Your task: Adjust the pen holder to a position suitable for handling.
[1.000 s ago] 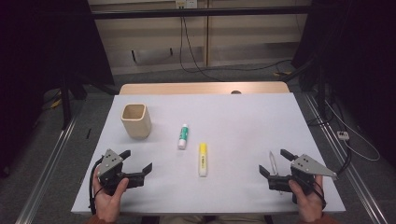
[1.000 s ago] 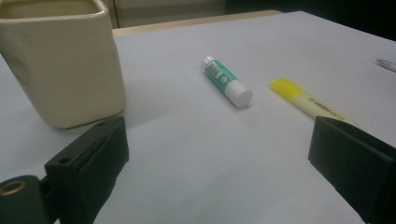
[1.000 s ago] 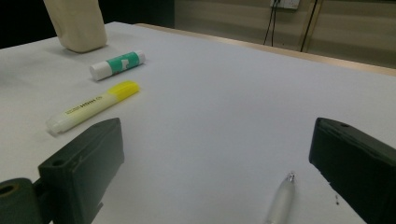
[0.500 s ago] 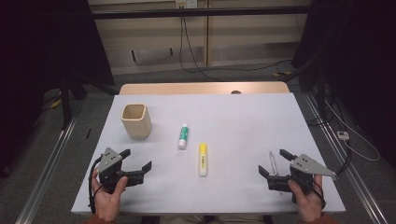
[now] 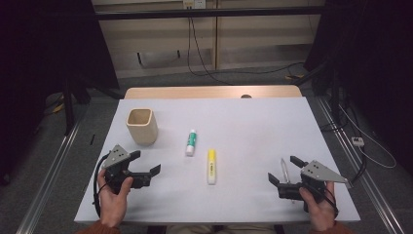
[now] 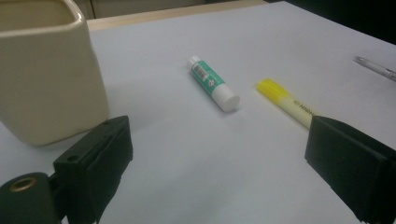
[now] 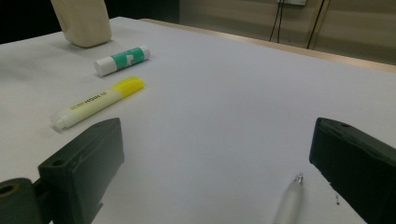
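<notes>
On the white table top lie a green-and-white glue stick, a yellow highlighter and a silver pen. A beige square cup stands upright at the left. My left gripper is open and empty, low over the table in front of the cup, with the cup just left of its jaws. My right gripper is open at the front right. The pen lies on the table between its jaws, untouched. The highlighter and glue stick lie farther off to its left.
A wooden strip runs along the table's far edge. Cables trail on the floor behind. A metal rail runs beside the table on the left, and another rail on the right.
</notes>
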Demonstrator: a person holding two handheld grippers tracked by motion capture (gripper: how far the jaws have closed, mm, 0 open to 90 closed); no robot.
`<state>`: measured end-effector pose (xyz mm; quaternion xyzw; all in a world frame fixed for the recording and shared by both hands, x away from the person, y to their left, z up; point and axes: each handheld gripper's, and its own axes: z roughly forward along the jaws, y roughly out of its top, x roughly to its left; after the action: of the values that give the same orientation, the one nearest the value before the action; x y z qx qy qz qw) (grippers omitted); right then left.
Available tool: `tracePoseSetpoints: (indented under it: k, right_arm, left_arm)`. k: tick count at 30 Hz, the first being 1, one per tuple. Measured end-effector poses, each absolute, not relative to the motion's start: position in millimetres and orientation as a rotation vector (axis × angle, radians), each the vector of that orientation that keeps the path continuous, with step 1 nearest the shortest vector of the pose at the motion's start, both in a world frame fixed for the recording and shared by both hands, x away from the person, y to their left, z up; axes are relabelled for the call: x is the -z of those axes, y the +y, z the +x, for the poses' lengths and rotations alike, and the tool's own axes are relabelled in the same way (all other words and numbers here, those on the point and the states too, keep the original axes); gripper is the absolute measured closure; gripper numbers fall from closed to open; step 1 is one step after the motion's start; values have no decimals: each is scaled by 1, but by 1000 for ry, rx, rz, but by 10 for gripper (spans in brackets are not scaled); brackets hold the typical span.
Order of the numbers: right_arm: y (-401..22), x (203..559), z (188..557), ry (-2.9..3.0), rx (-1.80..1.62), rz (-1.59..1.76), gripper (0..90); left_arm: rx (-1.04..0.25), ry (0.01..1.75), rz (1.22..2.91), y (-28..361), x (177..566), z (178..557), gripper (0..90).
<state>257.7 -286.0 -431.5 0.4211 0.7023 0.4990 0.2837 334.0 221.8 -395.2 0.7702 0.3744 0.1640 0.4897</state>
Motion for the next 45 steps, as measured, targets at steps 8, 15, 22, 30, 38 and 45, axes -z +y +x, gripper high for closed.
tracePoseSetpoints:
  k: [8, 15, 22, 30, 38, 45]
  right_arm:
    - [-284, 431, 258, 1882, -1331, 1121, 29]
    - [-284, 431, 259, 1883, -1329, 1117, 33]
    - [-284, 431, 258, 1884, -1332, 1113, 33]
    - [-283, 432, 259, 1888, -1331, 1115, 33]
    - [-283, 432, 259, 1891, -1330, 1114, 34]
    - [-283, 432, 260, 1894, -1328, 1113, 33]
  left_arm:
    - [-413, 864, 1906, 226, 384, 353, 77]
    - [-396, 844, 1943, 227, 367, 378, 75]
    - [-435, 908, 1898, 238, 347, 399, 56]
    - [-479, 960, 1876, 251, 337, 432, 32]
    - [-502, 1031, 1904, 256, 344, 468, 69]
    - [-548, 1093, 1921, 267, 349, 495, 85]
